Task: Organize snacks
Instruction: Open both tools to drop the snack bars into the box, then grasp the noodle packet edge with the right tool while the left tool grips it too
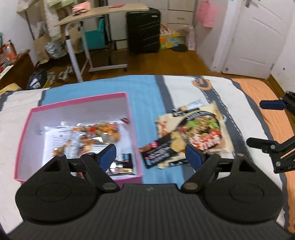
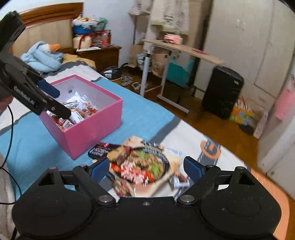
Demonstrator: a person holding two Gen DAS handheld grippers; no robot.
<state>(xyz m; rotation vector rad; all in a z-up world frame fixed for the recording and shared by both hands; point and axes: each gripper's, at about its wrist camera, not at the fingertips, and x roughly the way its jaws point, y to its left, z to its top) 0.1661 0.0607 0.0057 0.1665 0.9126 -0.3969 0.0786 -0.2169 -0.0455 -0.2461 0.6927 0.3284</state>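
A pink box (image 1: 129, 110) sits on the bed and holds several snack packets (image 1: 92, 134). It also shows in the right wrist view (image 2: 95, 127). To its right lies a pile of snack bags: a large beige bag (image 1: 199, 129) with a food picture and a black packet (image 1: 158, 153). My left gripper (image 1: 150, 157) is open and empty, over the gap between the box and the pile. My right gripper (image 2: 145, 167) is open and empty, just above the beige bag (image 2: 142, 166). The black packet (image 2: 101, 150) and a small packet (image 2: 179, 180) lie beside that bag.
The bed has a blue, white and orange cover (image 1: 147, 92). Beyond its edge stand a rolling side table (image 1: 103, 14), a black suitcase (image 1: 143, 31) and a white door (image 1: 258, 37). A blue plush toy (image 2: 42, 57) and a headboard (image 2: 46, 27) are at the bed's head.
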